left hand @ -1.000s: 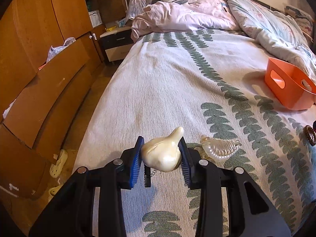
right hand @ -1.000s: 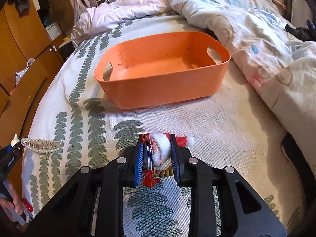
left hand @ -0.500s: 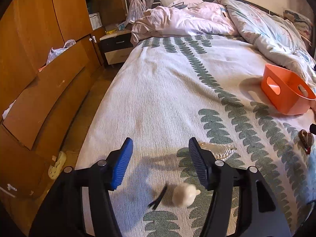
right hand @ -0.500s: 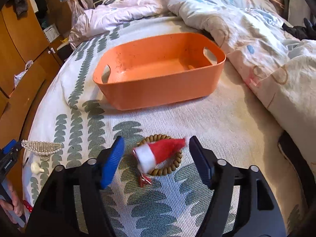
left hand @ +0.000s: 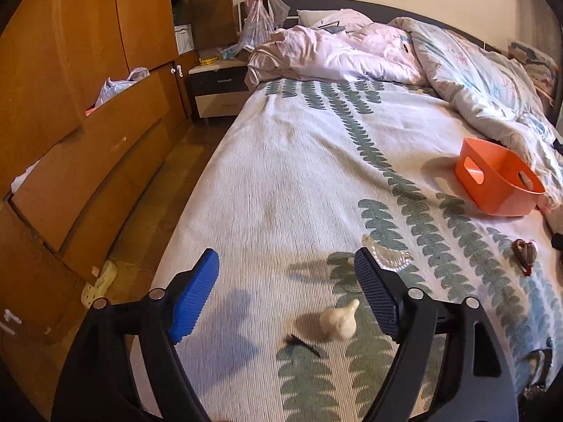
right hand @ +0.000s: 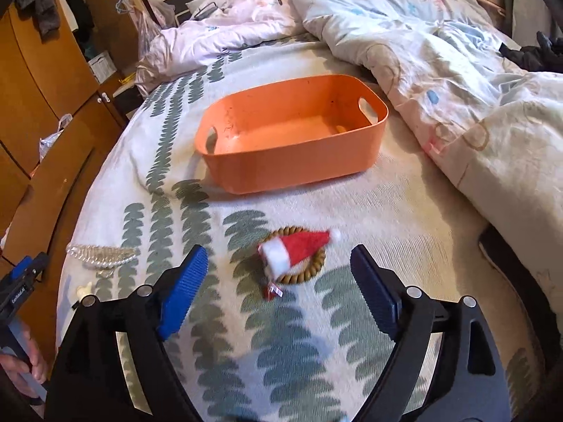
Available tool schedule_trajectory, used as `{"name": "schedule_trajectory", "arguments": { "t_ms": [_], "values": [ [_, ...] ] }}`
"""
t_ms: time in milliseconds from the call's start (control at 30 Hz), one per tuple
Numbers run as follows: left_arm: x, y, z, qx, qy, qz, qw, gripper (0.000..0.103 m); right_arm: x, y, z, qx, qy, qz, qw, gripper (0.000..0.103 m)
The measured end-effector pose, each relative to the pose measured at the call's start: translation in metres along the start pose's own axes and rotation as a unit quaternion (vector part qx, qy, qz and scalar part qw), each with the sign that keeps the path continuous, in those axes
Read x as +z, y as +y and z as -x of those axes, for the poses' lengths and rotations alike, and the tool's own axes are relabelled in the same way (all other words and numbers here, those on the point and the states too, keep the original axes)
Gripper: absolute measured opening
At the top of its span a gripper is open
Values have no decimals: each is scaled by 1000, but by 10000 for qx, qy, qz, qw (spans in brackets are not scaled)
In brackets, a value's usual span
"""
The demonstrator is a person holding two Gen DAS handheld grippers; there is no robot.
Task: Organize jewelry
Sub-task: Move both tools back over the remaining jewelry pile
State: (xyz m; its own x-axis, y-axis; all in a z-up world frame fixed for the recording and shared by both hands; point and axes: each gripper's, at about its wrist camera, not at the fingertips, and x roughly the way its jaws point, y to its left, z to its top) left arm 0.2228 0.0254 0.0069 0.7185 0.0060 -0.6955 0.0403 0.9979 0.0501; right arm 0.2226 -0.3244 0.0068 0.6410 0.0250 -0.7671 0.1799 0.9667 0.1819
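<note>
in the left wrist view the left hand-held gripper is spread wide and empty; a cream shell-shaped hair clip lies on the bed at lower centre, a pearl clip just beyond. in the right wrist view the right hand-held gripper gapes empty over a santa-hat clip on a wooden bead ring; the orange basket sits above, centre frame.

A rumpled duvet, wooden wardrobe and nightstand.
</note>
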Motion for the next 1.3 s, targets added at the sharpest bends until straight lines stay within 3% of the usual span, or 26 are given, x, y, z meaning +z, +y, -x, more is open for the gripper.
{"name": "schedule_trajectory", "arguments": {
  "t_ms": [167, 333, 667, 867, 1100, 1300],
  "values": [
    [-9, 6, 23, -24, -194, 27, 9998, 83, -15, 7, 34, -14, -331, 228, 9992, 87],
    [-25, 7, 50, -304, -258, 159, 9991, 84, -30, 2, 64, 179, -522, 59, 9985, 87],
    [-90, -23, 98, -374, -481, -386, 9974, 86, -92, -8, 134, 122, -1044, 160, 9943, 87],
    [-116, -33, 106, -298, -518, -545, 9967, 86, -150, -10, 147, -89, -890, 234, 9957, 87],
    [-143, -46, 101, -326, -287, -679, 9967, 86, -196, 21, 140, -405, -588, 738, 9947, 84],
    [-146, -50, 92, -200, -200, -730, 9969, 86, -206, 21, 121, -343, -144, 588, 9976, 67]
  ]
}}
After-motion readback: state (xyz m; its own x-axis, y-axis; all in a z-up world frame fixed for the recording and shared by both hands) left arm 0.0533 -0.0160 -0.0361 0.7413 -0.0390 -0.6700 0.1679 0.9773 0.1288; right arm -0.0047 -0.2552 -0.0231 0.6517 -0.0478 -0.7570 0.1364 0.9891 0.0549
